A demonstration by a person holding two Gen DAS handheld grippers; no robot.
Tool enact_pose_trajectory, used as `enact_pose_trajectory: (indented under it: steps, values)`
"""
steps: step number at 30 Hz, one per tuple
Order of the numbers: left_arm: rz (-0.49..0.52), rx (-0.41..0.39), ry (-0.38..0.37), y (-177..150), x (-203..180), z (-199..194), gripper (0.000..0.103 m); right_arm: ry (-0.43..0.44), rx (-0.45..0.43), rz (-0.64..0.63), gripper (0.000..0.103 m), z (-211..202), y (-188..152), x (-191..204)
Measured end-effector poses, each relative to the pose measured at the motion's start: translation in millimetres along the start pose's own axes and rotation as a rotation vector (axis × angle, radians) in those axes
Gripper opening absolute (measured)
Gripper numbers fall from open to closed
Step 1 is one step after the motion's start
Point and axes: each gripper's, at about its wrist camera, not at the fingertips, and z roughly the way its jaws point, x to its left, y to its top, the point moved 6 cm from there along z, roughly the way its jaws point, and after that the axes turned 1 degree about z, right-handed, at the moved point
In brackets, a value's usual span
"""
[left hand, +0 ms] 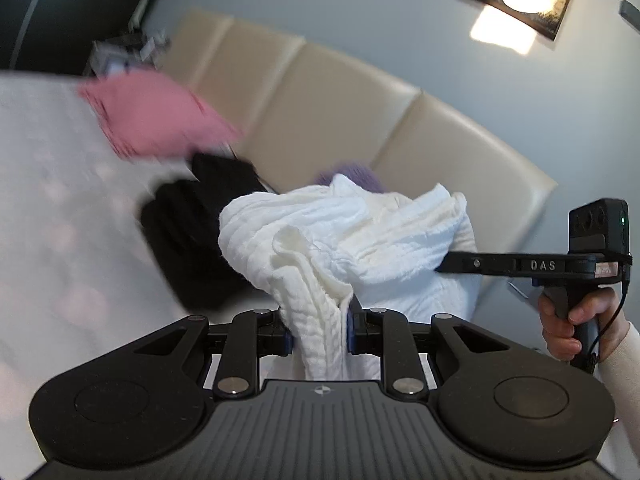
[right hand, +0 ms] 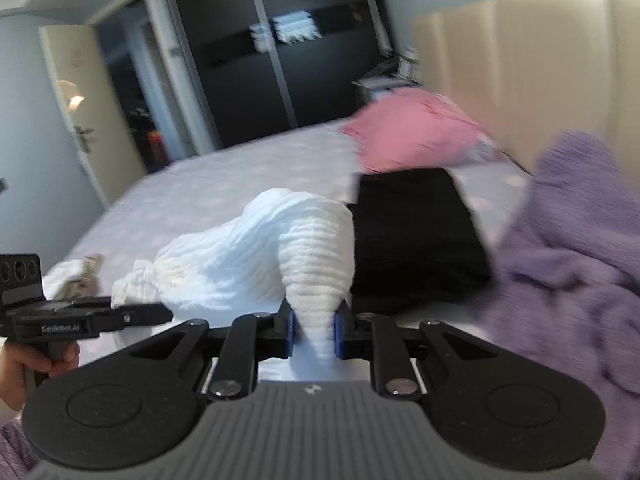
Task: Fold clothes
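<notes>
A white ribbed garment (left hand: pixel 352 232) hangs bunched in the air between my two grippers, above the bed. My left gripper (left hand: pixel 319 328) is shut on one bunched end of it. My right gripper (right hand: pixel 314 330) is shut on another end of the white garment (right hand: pixel 260 256). The right gripper also shows in the left wrist view (left hand: pixel 448 266), its fingers buried in the cloth. The left gripper shows at the left of the right wrist view (right hand: pixel 164 314).
A folded black garment (right hand: pixel 416 236) and a pink garment (right hand: pixel 408 136) lie on the pale bed (right hand: pixel 200 196). A purple knit garment (right hand: pixel 572 240) lies at the right. A beige padded headboard (left hand: pixel 360 112) stands behind. Another pale cloth (right hand: pixel 76 280) lies at the left.
</notes>
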Motion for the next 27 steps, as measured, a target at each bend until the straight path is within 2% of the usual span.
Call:
enact_pose_trajectory:
  steps: [3, 5, 8, 11, 15, 18, 20, 23, 26, 27]
  values:
    - [-0.09, 0.072, -0.045, -18.9, -0.4, 40.1, 0.02, -0.051, 0.091, 0.056, 0.02, 0.9, -1.4, -42.2]
    - [-0.133, 0.125, -0.046, -32.3, 9.6, 62.6, 0.02, -0.067, 0.145, 0.114, 0.021, 11.3, -3.4, -68.7]
    - [-0.14, 0.19, 0.004, -46.2, 33.5, 96.1, 0.02, -0.085, 0.218, 0.19, 0.021, 45.8, -19.3, -103.3]
    - [-0.163, 0.245, 0.063, -52.8, 64.4, 130.6, 0.02, -0.102, 0.269, 0.213, 0.021, 94.9, -34.4, -127.2]
    - [-0.163, 0.284, 0.136, -54.2, 98.2, 162.6, 0.02, -0.103, 0.287, 0.231, 0.021, 145.4, -41.1, -144.3]
    - [-0.155, 0.321, 0.17, -54.1, 114.5, 186.5, 0.021, -0.138, 0.335, 0.221, 0.02, 180.2, -43.4, -155.7]
    - [-0.103, 0.343, 0.195, -49.8, 118.4, 202.2, 0.021, -0.16, 0.356, 0.222, 0.021, 197.1, -46.0, -162.8]
    - [-0.106, 0.391, 0.234, -56.7, 127.8, 222.0, 0.023, -0.177, 0.381, 0.223, 0.021, 220.0, -56.2, -170.6]
    - [-0.141, 0.399, 0.237, -61.9, 133.4, 226.4, 0.032, -0.188, 0.391, 0.247, 0.022, 235.5, -69.5, -179.4]
    - [-0.148, 0.396, 0.237, -63.3, 134.7, 224.3, 0.037, -0.191, 0.386, 0.256, 0.028, 238.0, -72.6, -182.2]
